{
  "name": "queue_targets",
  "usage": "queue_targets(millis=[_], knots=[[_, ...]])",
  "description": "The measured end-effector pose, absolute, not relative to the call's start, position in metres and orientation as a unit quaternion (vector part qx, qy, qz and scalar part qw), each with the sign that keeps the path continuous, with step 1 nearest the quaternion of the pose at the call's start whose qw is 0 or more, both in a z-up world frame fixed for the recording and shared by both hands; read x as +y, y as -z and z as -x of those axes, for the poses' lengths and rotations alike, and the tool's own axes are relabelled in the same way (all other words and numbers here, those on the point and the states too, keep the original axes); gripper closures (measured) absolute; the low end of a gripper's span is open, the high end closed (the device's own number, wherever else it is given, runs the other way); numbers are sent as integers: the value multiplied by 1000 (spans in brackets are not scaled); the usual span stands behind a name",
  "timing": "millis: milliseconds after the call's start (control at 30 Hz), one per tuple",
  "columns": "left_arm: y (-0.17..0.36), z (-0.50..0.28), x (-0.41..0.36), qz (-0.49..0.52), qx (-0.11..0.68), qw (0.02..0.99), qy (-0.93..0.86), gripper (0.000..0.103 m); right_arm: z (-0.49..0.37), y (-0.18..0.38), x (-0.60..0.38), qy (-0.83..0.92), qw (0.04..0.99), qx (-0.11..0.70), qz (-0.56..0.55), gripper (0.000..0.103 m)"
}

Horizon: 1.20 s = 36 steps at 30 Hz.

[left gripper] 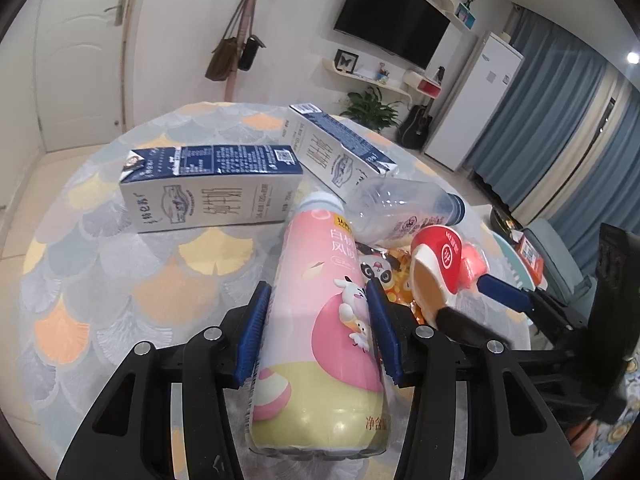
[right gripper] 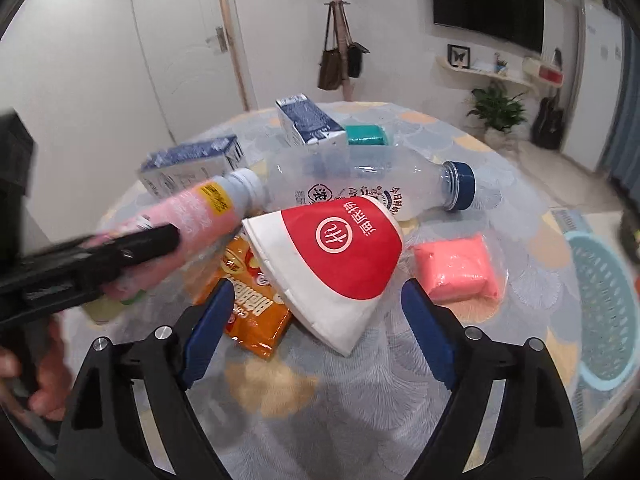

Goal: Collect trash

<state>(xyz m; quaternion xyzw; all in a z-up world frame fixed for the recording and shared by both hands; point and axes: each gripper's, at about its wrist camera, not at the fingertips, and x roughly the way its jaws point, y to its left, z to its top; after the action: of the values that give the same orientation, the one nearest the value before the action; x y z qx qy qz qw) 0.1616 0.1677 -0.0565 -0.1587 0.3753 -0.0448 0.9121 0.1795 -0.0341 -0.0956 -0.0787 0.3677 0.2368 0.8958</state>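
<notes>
My left gripper (left gripper: 318, 312) is shut on a pink and yellow drink bottle (left gripper: 316, 320), which also shows in the right wrist view (right gripper: 192, 216), blurred. My right gripper (right gripper: 318, 308) is open, its jaws on either side of a flattened red and white paper cup (right gripper: 332, 256); the cup also shows in the left wrist view (left gripper: 438, 264). An orange snack bag (right gripper: 252, 312) lies under the cup. A clear plastic bottle (right gripper: 368, 184) with a blue cap lies behind it. Two blue and white milk cartons (left gripper: 212, 184) (left gripper: 336, 148) lie further back.
A pink wrapped packet (right gripper: 456, 268) lies right of the cup. A teal roll (right gripper: 366, 135) sits behind the cartons. A light blue plastic basket (right gripper: 608, 312) stands at the right table edge. The round table has a scale-patterned cloth (left gripper: 120, 280).
</notes>
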Motion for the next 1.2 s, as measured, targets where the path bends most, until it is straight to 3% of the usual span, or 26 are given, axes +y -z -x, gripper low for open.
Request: queue_targets(millis=[300,467,500,633,700,1000,1100,1167,1200], knots=[[56,-157,177,158,368,915,44,56,-202,108,-7,-154,904,382,120,19],[63,-160,169,135,390,910,48,56,-200,107,-17,-162,908,374,97,25],[65,-161,167,127,397,908,48,56,-198,106,-20,-164,909,373,88,28],[72,-159,156,86,430,898,44,55,-186,96,-40,-198,912,354,61,67],[70,-159,154,83,430,898,47,56,-183,91,-43,-203,913,349,57,73],[76,-175,144,67,466,881,45,34,-180,80,-62,-226,910,348,9,88],[83,-180,141,54,474,879,30,40,-177,76,-68,-233,909,347,1,88],[83,-180,142,46,470,881,21,56,-174,72,-69,-236,910,342,2,88],[83,-179,142,44,468,883,19,56,-171,70,-70,-239,911,337,2,88]])
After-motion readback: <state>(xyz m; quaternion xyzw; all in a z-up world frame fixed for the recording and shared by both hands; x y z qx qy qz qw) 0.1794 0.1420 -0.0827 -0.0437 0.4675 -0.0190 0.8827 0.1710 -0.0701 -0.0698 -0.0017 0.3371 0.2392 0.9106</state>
